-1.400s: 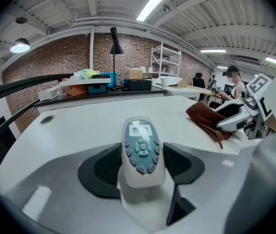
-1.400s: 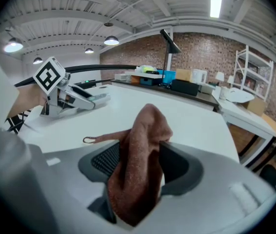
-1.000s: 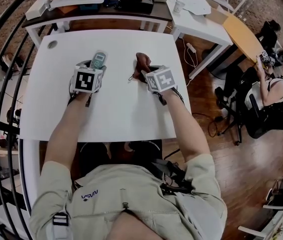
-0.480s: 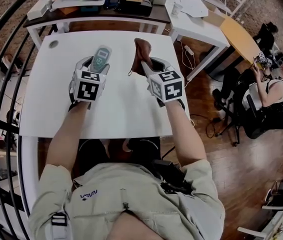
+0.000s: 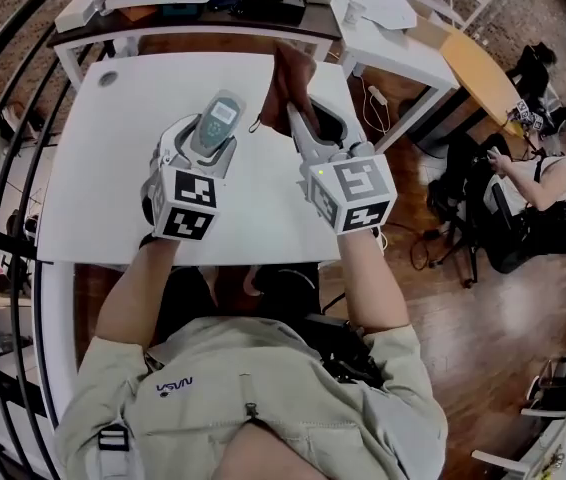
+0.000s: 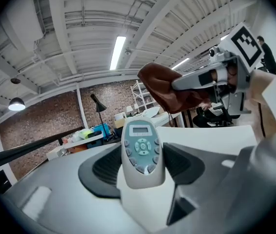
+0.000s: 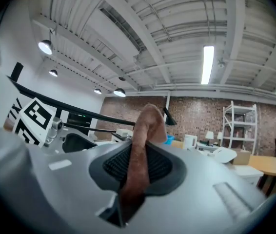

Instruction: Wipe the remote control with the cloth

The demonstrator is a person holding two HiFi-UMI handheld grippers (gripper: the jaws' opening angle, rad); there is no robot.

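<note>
Overhead of the white table, two grippers are raised, each with one thing in its grasp. The left gripper is clamped on the near end of the single remote control. Its jaws press the grey casing from both sides, with the buttons and small screen facing up and the free end pointing away from the person. The remote is held over the middle of the table's far half. The right gripper pinches the one brown cloth between its pads. Its jaws have just been closing on the cloth, and the fabric stands up in a fold past the fingertips, over the table's far edge toward the far right corner. Cloth and remote sit side by side and appear not to touch, though the angle leaves that unsure. One seated person is well off beyond the table's right edge.
</note>
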